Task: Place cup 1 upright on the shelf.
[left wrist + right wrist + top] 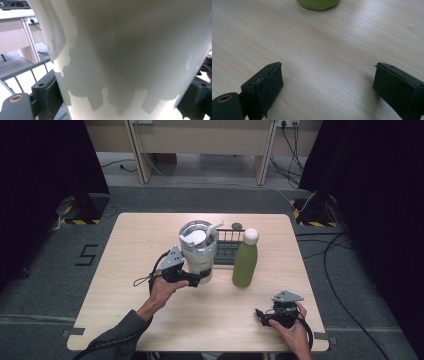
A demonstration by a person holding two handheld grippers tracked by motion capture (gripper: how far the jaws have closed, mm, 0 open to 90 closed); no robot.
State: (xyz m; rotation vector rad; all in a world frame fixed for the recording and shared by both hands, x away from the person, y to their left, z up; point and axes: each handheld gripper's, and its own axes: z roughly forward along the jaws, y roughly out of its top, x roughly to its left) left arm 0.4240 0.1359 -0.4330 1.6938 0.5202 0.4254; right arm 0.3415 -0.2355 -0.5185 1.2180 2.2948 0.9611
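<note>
A white and silver tumbler (198, 251) with a lid and straw stands at the middle of the wooden table (130, 270). My left gripper (202, 279) is shut on its lower part from the near side. In the left gripper view the tumbler's pale wall (125, 50) sits between the two black pads (47, 92), which press on its sides. A green bottle (245, 262) with a pale cap stands upright just right of the tumbler. Near the table's front right edge my right gripper (261, 315) is open and empty, its jaws wide apart over bare wood (327, 90), with the green bottle's base (318, 3) farther ahead.
A black wire rack (229, 245) stands behind the tumbler and bottle, its bars also seen at the left in the left gripper view (25, 72). A small dark round thing (237, 225) lies near the far edge. Cables run over the floor at the right.
</note>
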